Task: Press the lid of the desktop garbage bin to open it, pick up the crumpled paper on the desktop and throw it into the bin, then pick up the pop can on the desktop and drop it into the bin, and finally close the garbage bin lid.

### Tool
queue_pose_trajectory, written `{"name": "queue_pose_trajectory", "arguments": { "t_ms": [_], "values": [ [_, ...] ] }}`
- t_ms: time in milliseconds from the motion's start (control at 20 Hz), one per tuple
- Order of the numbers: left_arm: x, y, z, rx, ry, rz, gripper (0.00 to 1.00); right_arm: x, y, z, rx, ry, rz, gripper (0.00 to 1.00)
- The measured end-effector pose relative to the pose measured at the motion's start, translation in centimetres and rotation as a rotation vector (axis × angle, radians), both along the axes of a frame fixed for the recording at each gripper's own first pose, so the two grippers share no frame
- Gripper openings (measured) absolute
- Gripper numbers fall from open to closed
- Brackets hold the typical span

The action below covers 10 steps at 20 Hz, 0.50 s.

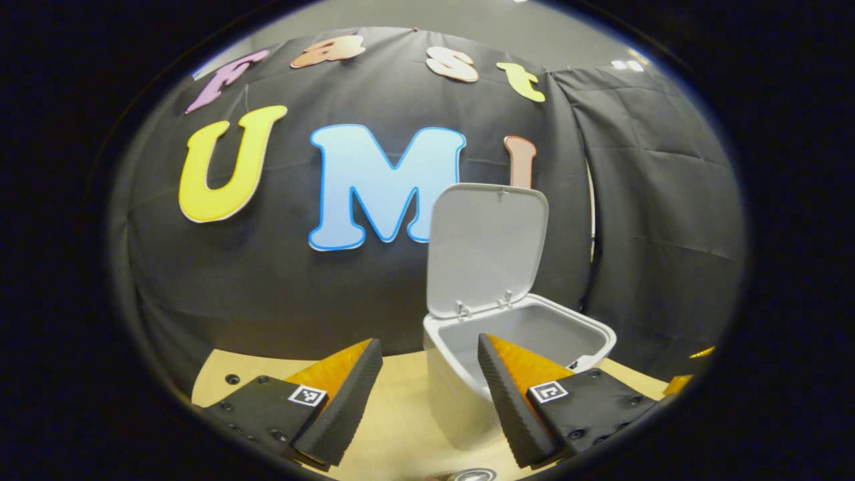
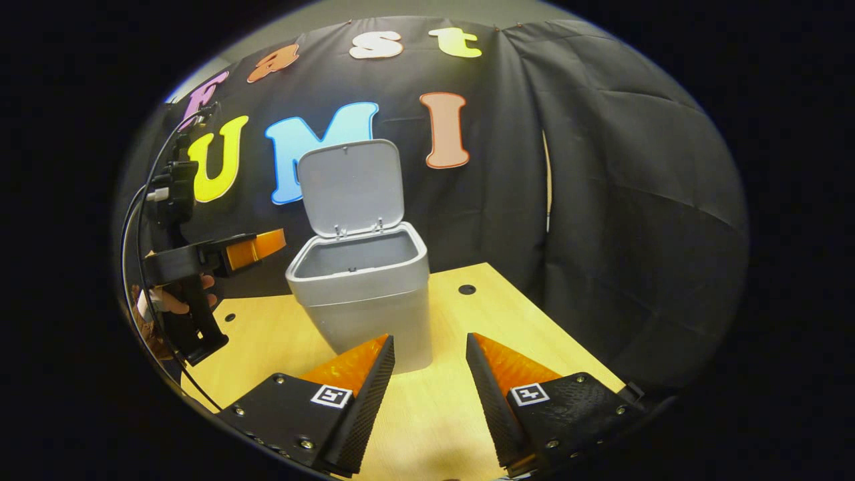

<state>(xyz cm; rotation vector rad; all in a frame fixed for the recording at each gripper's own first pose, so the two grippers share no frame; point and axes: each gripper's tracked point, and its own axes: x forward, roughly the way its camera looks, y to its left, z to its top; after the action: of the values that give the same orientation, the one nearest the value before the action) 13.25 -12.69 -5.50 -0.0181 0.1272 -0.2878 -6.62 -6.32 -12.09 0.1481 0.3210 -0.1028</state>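
One garbage bin on the bench, upright, lid swung up and standing open behind the rim on two hinges. Its inside shows bare grey walls as far as either view looks in; the bottom is hidden. In the left gripper view the same bin sits just beyond the fingers, lid up, right finger overlapping its front rim — touching or not, can't tell.

Left gripper: jaws wide apart, nothing between them, raised over the bench. It also shows in the right gripper view at the left of the bin, near rim level, held by one hand, cable trailing off it.

Right gripper: jaws wide too, nothing held, low over the bench in front of the bin — apart from it.

Two round holes in the bench top in the right gripper view, one right of the bin, one left.
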Motion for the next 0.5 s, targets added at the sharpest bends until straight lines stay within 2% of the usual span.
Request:
{"name": "queue_pose_trajectory", "arguments": {
  "t_ms": [500],
  "values": [
    [-3.6,13.4,-0.2,0.017,0.003,0.238,0.94,3.5,8.5,-2.2,-0.029,0.031,0.253,0.71]
  ]
}}
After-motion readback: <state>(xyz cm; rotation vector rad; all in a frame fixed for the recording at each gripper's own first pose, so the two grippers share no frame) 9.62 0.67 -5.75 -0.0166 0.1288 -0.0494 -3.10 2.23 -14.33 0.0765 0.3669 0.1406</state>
